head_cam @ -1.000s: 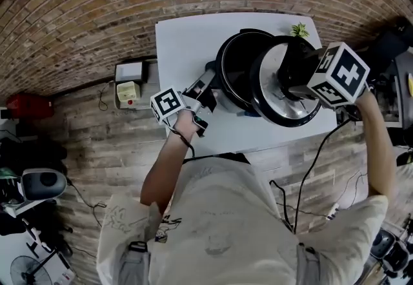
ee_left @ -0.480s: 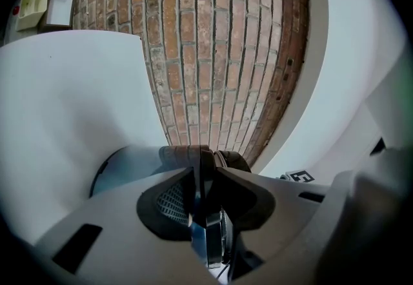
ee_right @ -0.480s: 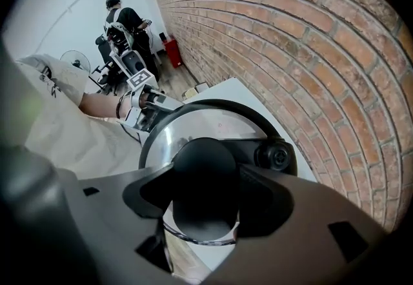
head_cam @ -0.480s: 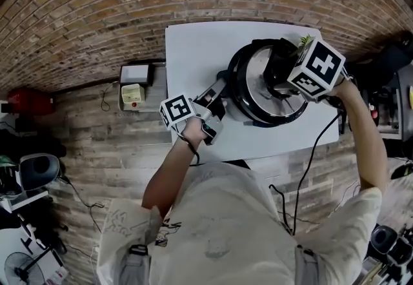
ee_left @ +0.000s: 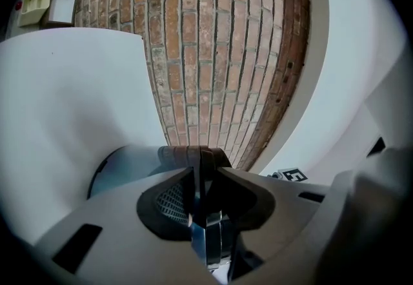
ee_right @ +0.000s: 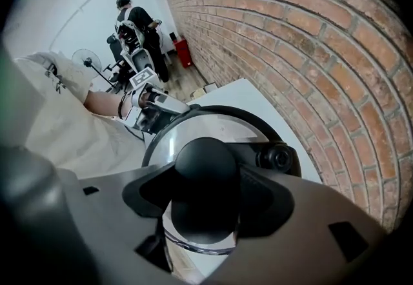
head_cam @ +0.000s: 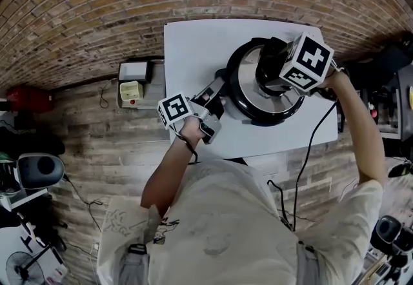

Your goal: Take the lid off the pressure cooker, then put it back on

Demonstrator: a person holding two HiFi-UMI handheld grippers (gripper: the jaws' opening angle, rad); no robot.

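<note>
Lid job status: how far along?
Done: lid came off; a second ago it hung tilted off the open cooker. In hand: right tool grips the lid knob, lid now over the cooker; left tool clamps the cooker handle. Left: confirm seating, release.

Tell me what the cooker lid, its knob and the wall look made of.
The lid is probably polished steel: silvery and mirror-bright, with streaked reflections inside a dark rim. The knob is likely black plastic: smooth and dull, with no glints. The wall is bare brick: rough reddish courses with pale mortar lines.
</note>
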